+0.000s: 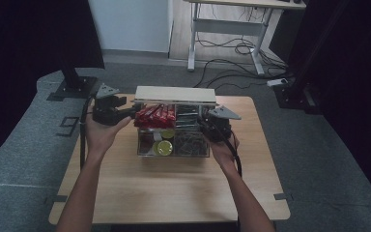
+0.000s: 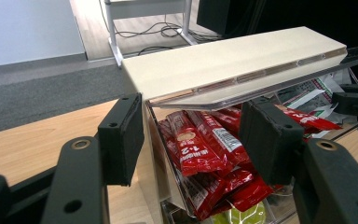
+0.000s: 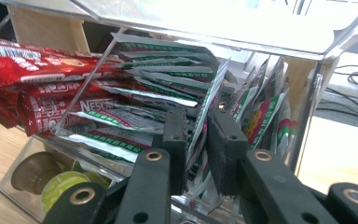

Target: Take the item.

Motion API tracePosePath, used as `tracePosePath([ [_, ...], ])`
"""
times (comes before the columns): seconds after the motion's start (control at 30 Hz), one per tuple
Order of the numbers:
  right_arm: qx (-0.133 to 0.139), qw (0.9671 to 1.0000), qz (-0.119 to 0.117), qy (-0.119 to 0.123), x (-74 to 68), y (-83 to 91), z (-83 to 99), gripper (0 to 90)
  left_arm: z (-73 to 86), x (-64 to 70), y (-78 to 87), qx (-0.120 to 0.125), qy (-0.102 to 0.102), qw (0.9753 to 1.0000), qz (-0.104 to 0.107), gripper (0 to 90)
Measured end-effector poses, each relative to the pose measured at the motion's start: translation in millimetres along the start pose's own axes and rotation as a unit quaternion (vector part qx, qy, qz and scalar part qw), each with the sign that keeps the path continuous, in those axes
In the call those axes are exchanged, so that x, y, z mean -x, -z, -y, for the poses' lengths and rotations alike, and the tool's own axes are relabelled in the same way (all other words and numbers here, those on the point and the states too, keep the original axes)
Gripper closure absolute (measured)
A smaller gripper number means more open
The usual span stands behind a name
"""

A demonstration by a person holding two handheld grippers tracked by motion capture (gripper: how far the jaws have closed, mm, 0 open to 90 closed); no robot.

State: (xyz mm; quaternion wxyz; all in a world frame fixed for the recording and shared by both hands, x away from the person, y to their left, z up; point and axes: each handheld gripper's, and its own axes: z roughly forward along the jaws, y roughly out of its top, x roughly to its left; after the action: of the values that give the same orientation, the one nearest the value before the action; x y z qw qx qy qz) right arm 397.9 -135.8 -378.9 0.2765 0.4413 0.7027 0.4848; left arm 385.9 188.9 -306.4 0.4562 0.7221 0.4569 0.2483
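Observation:
A clear acrylic box [image 1: 174, 153] stands mid-table with its pale wooden lid [image 1: 175, 94] [image 2: 233, 60] raised. Red sachets [image 1: 155, 115] [image 2: 200, 144] [image 3: 37, 65] fill its left compartment and green-and-white sachets [image 1: 188, 113] [image 3: 158, 79] its right one. Capsules [image 1: 164, 147] [image 3: 63, 184] lie in the front section. My left gripper [image 1: 130, 112] [image 2: 196, 140] is open at the box's left end, its jaws either side of the side wall and the red sachets. My right gripper [image 1: 204, 124] [image 3: 199, 140] reaches into the right compartment, shut on one green-and-white sachet [image 3: 213, 95].
Bare wooden table [image 1: 174, 193] lies between the box and the near edge. A black monitor stand [image 1: 72, 82] sits off the table's far left corner. Desk legs [image 1: 222, 29] and loose cables [image 1: 236, 48] are on the floor behind.

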Motion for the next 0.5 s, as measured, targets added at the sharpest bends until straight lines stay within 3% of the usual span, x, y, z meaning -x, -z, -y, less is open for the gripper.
tracePosePath([
  [0.07,-0.001,0.9999,-0.007,-0.01,3.1,0.0,-0.4,77.3,-0.1,0.1,-0.1,0.0,-0.001,1.0,0.0,40.6],
  [0.27,-0.003,1.0,0.001,0.0,1.2,-2.2,-0.4,77.8,-0.4,0.5,-0.4,0.0,-0.001,1.0,0.0,40.6],
  [0.5,-0.015,0.999,0.033,0.026,-5.9,-9.0,-0.6,79.4,-0.6,1.4,-0.8,0.0,-0.002,1.0,0.001,40.6],
])
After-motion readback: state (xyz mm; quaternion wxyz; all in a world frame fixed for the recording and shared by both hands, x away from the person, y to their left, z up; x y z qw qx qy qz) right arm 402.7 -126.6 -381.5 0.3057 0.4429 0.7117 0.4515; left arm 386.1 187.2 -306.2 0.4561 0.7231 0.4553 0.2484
